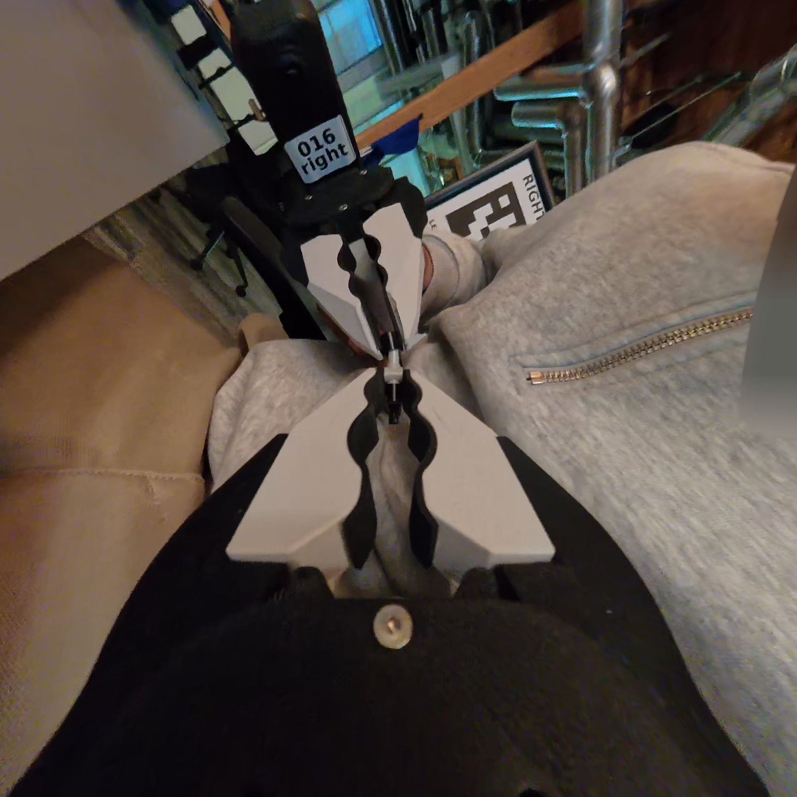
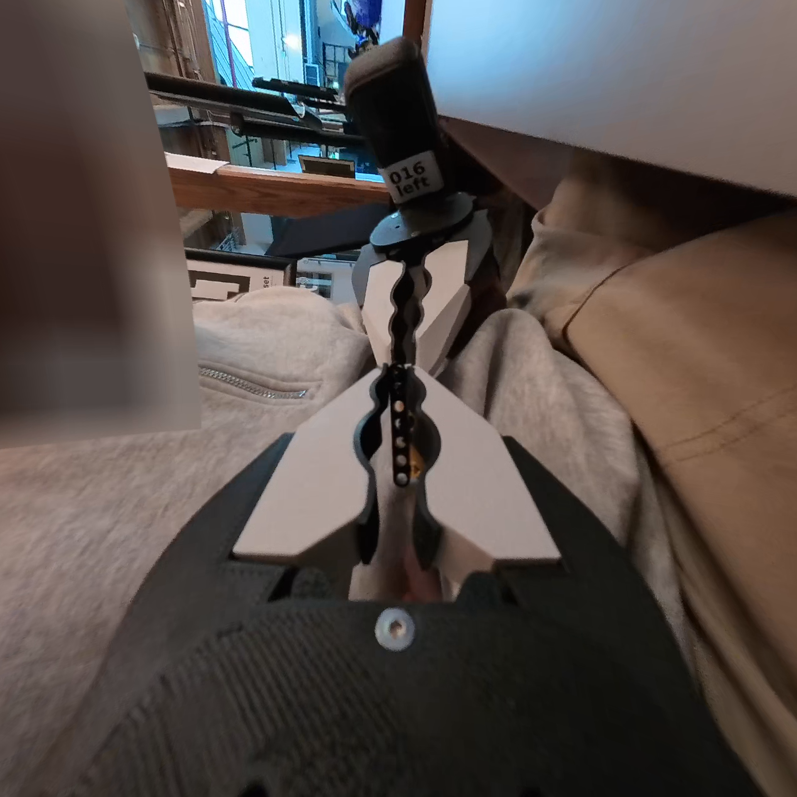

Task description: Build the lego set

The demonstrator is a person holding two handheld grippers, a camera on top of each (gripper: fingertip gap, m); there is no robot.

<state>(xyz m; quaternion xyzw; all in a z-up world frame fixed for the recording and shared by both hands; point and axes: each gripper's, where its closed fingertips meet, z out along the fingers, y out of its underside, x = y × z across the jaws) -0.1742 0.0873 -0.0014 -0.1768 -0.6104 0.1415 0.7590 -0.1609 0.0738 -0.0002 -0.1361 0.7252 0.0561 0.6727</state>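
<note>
Right between the two grippers, tip to tip, sit the lego pieces, and we take them as our landmark. From the left wrist view, a small light grey connector (image 1: 393,366) stands at the very tips of the left gripper (image 1: 393,381), with a short black pin (image 1: 392,403) running back from it between the fingers. Its long axis lies along the fingers, pointing straight away from the camera toward the right gripper (image 1: 390,345). Our left fingers are clenched on this pin and connector piece.

From the right wrist view, a thin black lego beam (image 2: 400,431) with a row of round holes lies lengthwise between the fingers of the right gripper (image 2: 399,373). Its long axis also runs along the fingers, its far end reaching the tips and pointing at the left gripper (image 2: 403,362). The right fingers are closed around the beam near its far end. A small yellow bit shows just beside the beam's near end; we cannot tell what it is.

Both grippers face each other nose to nose, nearly in one line, their tips touching or almost so at the pieces. Below the pieces lies a grey sweatshirt (image 1: 625,431) with a metal zipper (image 1: 638,349). Beside it we see tan trousers (image 1: 86,388). Above the pieces a pale table edge (image 2: 604,86) crosses the view.
</note>
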